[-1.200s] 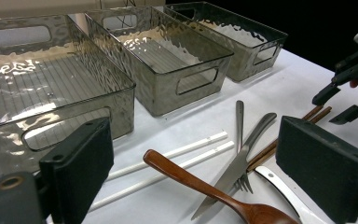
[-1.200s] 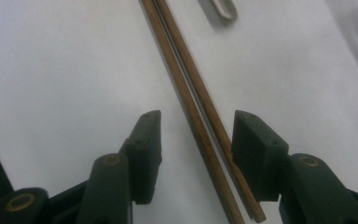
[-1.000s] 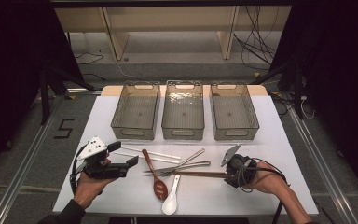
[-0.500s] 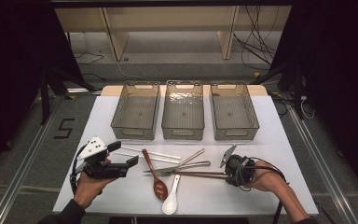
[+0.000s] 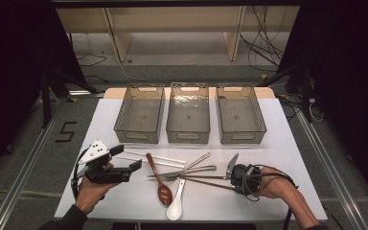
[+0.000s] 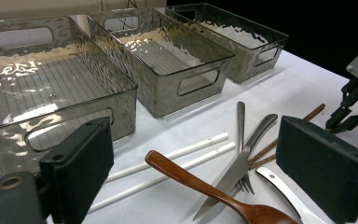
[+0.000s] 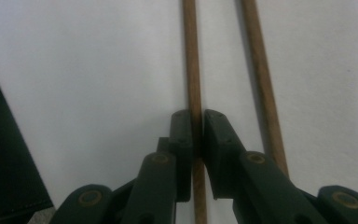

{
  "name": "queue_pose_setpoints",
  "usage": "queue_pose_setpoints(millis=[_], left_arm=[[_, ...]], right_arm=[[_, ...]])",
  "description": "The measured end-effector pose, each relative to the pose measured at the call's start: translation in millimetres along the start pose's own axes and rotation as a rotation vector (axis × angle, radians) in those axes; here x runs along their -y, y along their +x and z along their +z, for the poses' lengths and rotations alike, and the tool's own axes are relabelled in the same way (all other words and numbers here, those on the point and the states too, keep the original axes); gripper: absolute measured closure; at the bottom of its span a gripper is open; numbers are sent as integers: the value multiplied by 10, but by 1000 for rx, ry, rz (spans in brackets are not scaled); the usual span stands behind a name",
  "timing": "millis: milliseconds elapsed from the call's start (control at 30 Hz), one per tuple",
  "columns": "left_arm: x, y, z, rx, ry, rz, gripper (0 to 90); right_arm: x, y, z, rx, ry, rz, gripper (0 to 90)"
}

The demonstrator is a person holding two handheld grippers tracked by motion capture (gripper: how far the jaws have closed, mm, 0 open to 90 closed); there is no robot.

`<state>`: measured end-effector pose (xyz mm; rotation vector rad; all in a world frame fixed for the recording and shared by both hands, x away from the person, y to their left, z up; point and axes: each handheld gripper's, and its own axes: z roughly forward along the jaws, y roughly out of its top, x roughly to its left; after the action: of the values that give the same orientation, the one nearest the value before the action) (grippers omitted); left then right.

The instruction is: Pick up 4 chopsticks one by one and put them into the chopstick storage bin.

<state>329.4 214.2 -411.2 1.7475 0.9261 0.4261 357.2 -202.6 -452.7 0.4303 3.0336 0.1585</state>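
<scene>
My right gripper (image 7: 196,133) has just been closing and now pinches one brown chopstick (image 7: 192,70) on the table (image 5: 287,158); its twin (image 7: 260,79) lies just beside. My left gripper (image 6: 191,163) hovers open.

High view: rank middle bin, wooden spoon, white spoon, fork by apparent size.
1. Middle bin, clearly largest.
2. Fork and wooden spoon: about equal length, and the fork lies partly under other cutlery, so no ranking between them.
3. White spoon, shortest.
</scene>
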Motion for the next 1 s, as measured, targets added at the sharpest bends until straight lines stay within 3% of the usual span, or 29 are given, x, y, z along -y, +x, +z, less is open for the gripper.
queue_pose_setpoints(millis=[267,533,667,800,900,1000], left_arm=[[-3,0,-5,2,0,1,109],[-3,2,-6,1,0,1,109],[-3,0,-6,1,-2,0,109],[-5,2,-6,1,0,0,109],[-37,-22,-24,34,-14,-28,109],[-54,-49,-22,41,-19,-22,109]], right_arm=[[18,21,-1,-17,1,-55,846],[63,33,-73,-35,-14,-51,849],[89,15,-130,-10,-27,-29,849],[127,-11,-217,-3,-98,0,850],[121,-15,-277,11,-159,9,850],[87,-26,-353,19,-256,80,850]])
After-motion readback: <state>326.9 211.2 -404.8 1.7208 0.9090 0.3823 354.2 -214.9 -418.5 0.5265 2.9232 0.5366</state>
